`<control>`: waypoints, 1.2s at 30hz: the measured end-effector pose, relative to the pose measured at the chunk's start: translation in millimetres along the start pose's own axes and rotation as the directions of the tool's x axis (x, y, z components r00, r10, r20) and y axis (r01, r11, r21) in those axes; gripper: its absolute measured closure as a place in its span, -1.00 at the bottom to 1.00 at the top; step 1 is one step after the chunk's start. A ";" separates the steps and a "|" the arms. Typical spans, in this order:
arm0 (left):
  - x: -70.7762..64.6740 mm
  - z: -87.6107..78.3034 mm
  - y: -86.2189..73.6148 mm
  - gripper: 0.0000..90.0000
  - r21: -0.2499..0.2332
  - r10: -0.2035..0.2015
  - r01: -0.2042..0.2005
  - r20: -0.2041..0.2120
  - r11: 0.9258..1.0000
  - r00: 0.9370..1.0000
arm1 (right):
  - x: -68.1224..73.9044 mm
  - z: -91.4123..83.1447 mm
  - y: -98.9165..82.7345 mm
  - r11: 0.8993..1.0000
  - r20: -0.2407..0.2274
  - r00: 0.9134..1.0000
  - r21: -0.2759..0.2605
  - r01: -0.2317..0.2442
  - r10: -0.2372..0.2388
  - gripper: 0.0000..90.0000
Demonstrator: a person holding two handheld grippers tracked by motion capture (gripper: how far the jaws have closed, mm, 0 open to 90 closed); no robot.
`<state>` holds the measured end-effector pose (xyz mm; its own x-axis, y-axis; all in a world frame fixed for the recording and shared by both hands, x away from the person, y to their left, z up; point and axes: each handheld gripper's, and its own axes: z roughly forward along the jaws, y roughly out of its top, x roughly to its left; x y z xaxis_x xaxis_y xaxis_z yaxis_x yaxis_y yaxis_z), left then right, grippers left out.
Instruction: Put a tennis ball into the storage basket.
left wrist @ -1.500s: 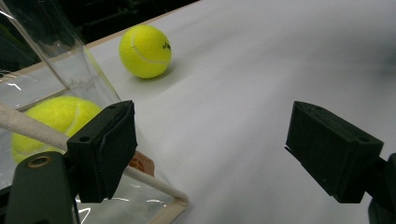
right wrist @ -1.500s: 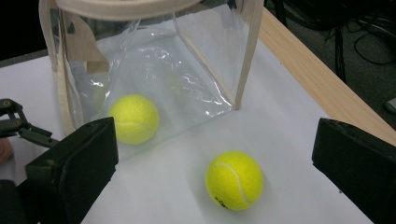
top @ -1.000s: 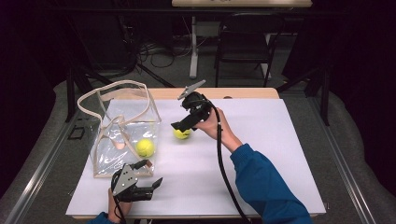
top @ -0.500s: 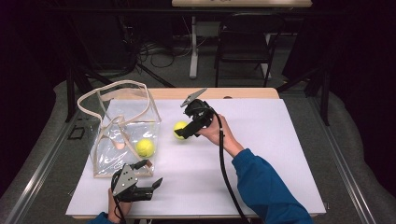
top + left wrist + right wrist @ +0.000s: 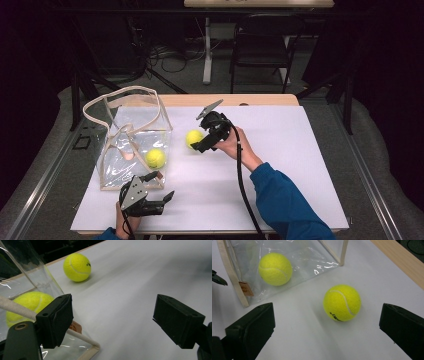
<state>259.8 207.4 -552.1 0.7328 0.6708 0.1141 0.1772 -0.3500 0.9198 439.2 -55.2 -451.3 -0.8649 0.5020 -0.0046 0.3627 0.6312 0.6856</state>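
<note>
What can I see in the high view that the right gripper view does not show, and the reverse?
The high view alone gives the bag's looped handles, the chair and the blue sleeve. The right gripper view alone gives print on the loose ball and the bag's brown tag. Both give the clear bag, the ball inside and the white table.

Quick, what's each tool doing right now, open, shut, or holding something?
Left tool: open, holding nothing, beside the clear bag.
Right tool: open, holding nothing, the loose tennis ball lying ahead of it on the table.
</note>
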 end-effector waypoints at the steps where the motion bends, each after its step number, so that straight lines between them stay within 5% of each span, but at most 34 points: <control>1: 0.2 -0.4 -0.2 -0.65 0.000 -0.001 0.001 0.000 1.000 1.000 | -0.3 0.7 -1.1 1.000 0.000 1.000 0.003 -0.003 0.003 -1.00; 17: 0.3 -7.6 -3.6 -0.65 -0.002 -0.014 0.014 -0.015 1.000 1.000 | -6.7 14.2 -17.7 0.998 0.015 1.000 0.059 -0.020 0.019 -1.00; 22: -1.8 -5.8 -2.6 -0.65 0.005 -0.007 0.007 -0.009 1.000 1.000 | -6.9 18.4 -16.2 0.997 0.047 0.999 0.073 -0.006 0.003 -1.00; 36: -1.8 -0.8 -2.1 -0.65 0.008 -0.001 0.001 0.005 1.000 1.000 | -13.7 41.6 -13.4 0.994 0.040 0.999 0.104 -0.031 0.026 -1.00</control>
<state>257.6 207.5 -553.9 0.7358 0.6680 0.1113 0.1832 -0.3545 0.9169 460.7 -46.0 -490.8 -0.8405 0.5416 -0.0154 0.4230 0.6736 0.6061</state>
